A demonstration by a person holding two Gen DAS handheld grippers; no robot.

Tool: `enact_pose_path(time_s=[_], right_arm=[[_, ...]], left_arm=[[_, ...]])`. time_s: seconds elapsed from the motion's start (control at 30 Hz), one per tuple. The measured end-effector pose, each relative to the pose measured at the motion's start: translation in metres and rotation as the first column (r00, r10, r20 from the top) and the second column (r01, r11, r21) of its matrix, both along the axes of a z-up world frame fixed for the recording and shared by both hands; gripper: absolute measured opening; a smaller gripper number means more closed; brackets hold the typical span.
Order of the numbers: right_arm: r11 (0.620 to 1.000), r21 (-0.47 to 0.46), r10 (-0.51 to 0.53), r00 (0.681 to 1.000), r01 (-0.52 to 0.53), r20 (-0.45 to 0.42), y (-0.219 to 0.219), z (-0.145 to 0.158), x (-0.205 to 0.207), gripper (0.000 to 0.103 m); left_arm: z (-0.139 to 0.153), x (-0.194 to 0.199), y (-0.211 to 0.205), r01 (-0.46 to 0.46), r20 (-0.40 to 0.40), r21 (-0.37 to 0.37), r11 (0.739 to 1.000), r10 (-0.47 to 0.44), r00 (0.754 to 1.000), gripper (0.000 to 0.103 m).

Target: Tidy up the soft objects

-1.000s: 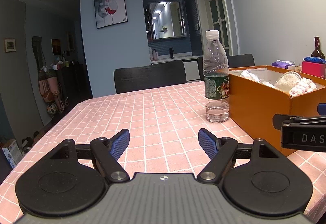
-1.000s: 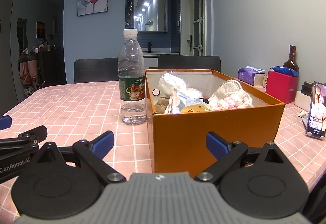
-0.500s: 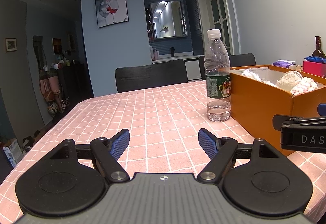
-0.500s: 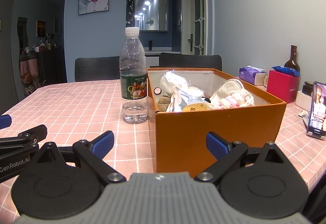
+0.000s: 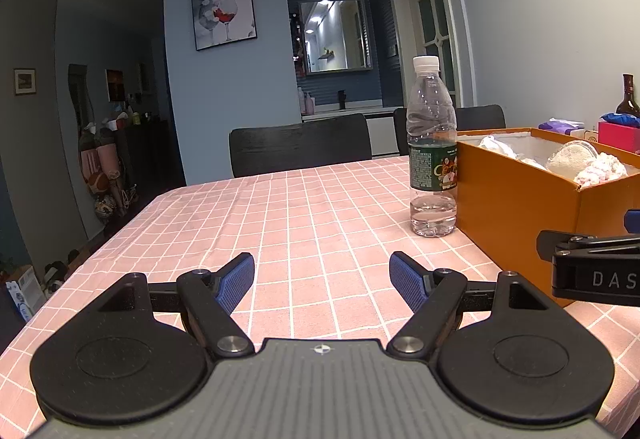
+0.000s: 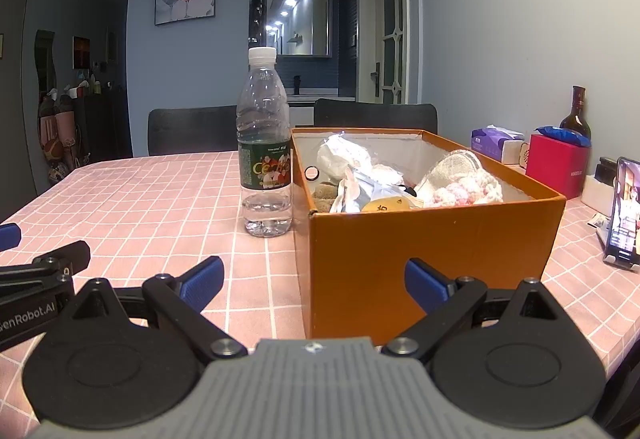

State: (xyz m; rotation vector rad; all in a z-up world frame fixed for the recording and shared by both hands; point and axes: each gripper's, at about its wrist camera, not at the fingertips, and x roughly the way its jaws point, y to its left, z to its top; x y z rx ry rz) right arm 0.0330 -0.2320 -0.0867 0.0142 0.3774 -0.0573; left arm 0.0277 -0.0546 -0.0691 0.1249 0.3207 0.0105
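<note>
An orange cardboard box (image 6: 436, 239) stands on the pink checked tablecloth, filled with soft items: a pink and white knitted piece (image 6: 460, 193), white bagged plush (image 6: 344, 159), a yellow toy (image 6: 386, 205). In the left wrist view the same orange box (image 5: 516, 195) sits at the right. My right gripper (image 6: 314, 283) is open, low over the cloth just in front of the box's near wall. My left gripper (image 5: 322, 281) is open over bare cloth, left of the box, nothing between its fingers.
A nearly empty water bottle (image 6: 264, 155) stands against the box's left wall. Right of the box are a phone on a stand (image 6: 624, 215), a red box (image 6: 558, 165), tissues (image 6: 496, 139) and a dark bottle (image 6: 575, 111). Black chairs (image 5: 300, 143) line the far edge.
Both views have shifted slightly, the bottle and box drifting a little right and down in frame. Both grippers stay open and empty.
</note>
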Motion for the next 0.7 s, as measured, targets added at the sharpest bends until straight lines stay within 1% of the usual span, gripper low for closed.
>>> enact_pose_path(time_s=[0.7], right_arm=[[1.000, -0.002, 0.002, 1.000, -0.002, -0.003, 0.0007, -0.0011, -0.0010, 0.095]], left_arm=[[0.0005, -0.0009, -0.0007, 0.003, -0.001, -0.005, 1.000, -0.003, 1.000, 0.090]])
